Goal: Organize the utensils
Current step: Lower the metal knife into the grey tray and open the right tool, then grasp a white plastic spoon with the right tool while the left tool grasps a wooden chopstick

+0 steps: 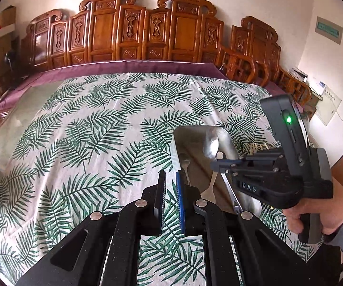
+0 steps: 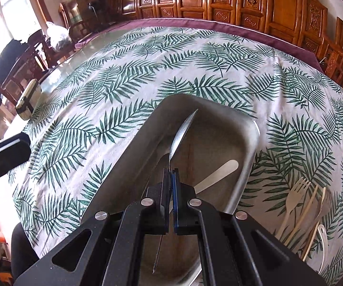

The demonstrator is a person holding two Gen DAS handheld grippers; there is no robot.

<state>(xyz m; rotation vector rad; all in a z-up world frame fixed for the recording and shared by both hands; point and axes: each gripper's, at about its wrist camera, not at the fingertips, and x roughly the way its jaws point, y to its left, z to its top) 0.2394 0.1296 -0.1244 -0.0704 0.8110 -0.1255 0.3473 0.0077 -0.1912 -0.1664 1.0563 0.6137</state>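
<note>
A steel spoon point(image 2: 182, 133) is clamped edge-on between the closed pads of the right gripper point(image 2: 171, 178), its bowl pointing to twelve o'clock over the metal tray point(image 2: 247, 166). The left gripper point(image 1: 170, 183) is kept nearly closed and empty, at about nine o'clock from the tray. A fork point(image 1: 210, 188) already lies inside. Pale wooden utensils point(image 2: 297, 205) wait on the leaf-print cloth point(image 2: 123, 83) at three o'clock. The placing step seems in hand; next, lowering and release are called for.
</note>
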